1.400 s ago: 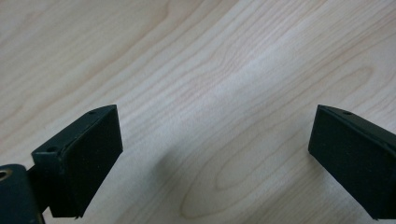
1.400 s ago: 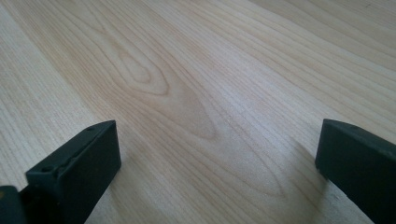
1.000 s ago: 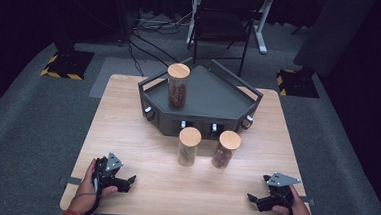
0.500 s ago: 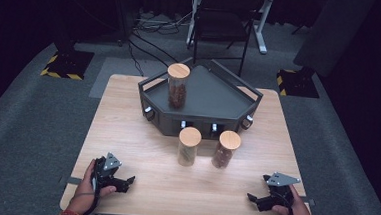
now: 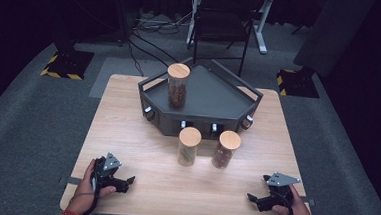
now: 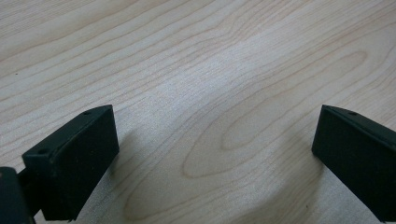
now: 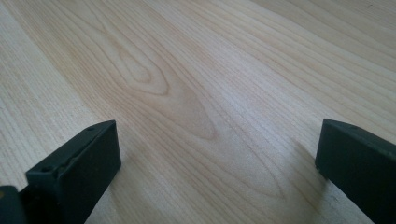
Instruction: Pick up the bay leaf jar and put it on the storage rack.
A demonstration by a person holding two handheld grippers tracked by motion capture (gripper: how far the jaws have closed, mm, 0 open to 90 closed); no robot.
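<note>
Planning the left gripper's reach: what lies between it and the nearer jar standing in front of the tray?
Nothing: in the high view, only bare wooden table separates the left gripper from the jar.

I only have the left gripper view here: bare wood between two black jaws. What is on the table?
Observer: Two cork-lidded jars stand mid-table, the left jar and the right jar, in front of a dark tray.
Operator: Anything on the tray?
Observer: A third jar, upright near its left back corner.
Operator: Where is the other hand-held gripper?
Observer: The right hand-held gripper rests by the near right edge, jaws wide apart; the left hand-held gripper sits by the near left edge.
</note>
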